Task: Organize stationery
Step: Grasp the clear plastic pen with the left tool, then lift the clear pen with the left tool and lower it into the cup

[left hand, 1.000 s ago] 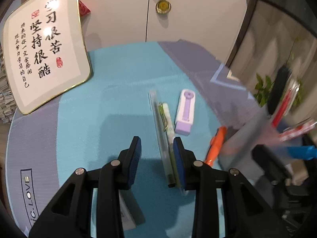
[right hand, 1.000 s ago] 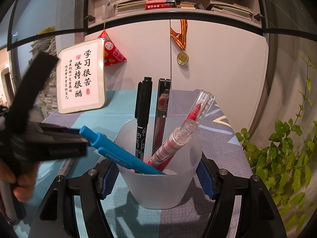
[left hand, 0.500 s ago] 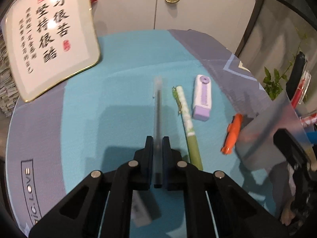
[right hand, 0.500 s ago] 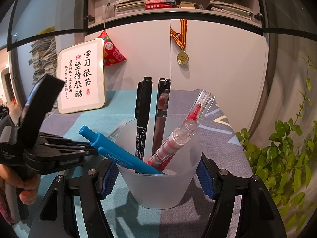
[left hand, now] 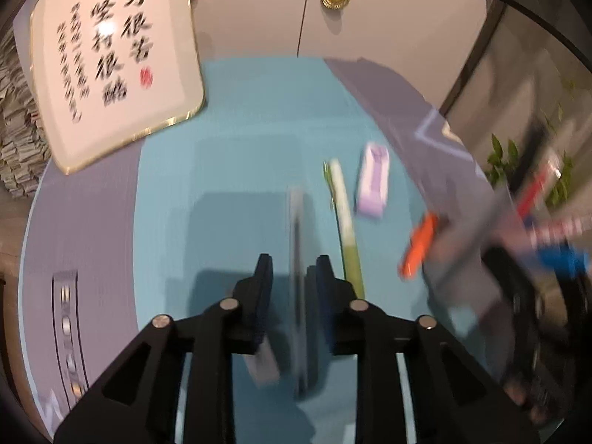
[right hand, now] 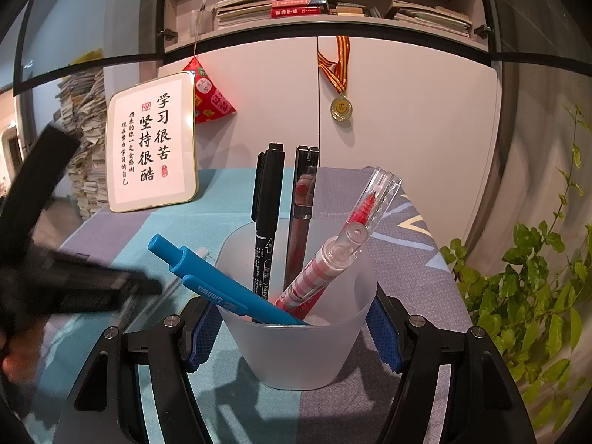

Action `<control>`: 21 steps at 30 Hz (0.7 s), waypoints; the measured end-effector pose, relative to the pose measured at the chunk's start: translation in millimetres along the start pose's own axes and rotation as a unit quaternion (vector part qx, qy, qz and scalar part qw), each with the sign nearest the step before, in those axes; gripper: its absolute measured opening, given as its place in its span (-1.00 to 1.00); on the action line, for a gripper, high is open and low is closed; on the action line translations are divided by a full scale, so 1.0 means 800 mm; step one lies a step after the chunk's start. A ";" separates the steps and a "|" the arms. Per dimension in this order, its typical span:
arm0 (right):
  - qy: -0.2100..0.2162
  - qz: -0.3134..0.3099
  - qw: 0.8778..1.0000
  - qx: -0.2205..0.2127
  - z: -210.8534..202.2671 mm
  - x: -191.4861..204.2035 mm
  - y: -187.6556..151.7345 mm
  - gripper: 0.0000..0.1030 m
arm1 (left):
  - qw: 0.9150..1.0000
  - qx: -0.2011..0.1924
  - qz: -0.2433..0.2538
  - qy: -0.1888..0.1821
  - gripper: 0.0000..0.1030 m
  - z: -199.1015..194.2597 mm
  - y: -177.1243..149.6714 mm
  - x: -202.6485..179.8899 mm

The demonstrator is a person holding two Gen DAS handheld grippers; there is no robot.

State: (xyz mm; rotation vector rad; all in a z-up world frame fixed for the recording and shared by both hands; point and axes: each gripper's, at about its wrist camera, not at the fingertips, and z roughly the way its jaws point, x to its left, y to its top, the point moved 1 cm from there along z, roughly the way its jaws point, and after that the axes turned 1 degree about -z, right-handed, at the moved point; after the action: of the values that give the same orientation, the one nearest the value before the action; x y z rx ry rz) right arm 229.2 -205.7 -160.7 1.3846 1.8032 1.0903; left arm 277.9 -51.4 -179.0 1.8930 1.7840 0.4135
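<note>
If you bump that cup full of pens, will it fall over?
Maybe. The cup looks like thin, light plastic, and the pens stick up tall and lean, so it seems top-heavy. The right gripper brackets its sides, which should steady it.

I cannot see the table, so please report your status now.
Left gripper open around clear pen, view blurred. Right gripper shut on frosted cup of pens. Green pen, purple eraser, orange pen on table.

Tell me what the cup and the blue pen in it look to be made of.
Cup: apparently frosted translucent plastic; the pens show dimly through its wall. Blue pen: looks like matte opaque plastic, evenly coloured, with printed lettering on its clip.
</note>
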 end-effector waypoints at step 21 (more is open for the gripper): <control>0.001 0.001 1.000 0.000 0.000 -0.001 0.000 0.38 | 1.000 -0.008 -0.018 0.011 -0.80 0.014 0.042 0.013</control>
State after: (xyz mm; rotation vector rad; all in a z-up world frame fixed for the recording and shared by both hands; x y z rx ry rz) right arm 229.6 -206.0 -160.8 1.3859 1.8047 1.0921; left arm 313.3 -43.6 -171.0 1.8492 1.8204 0.4376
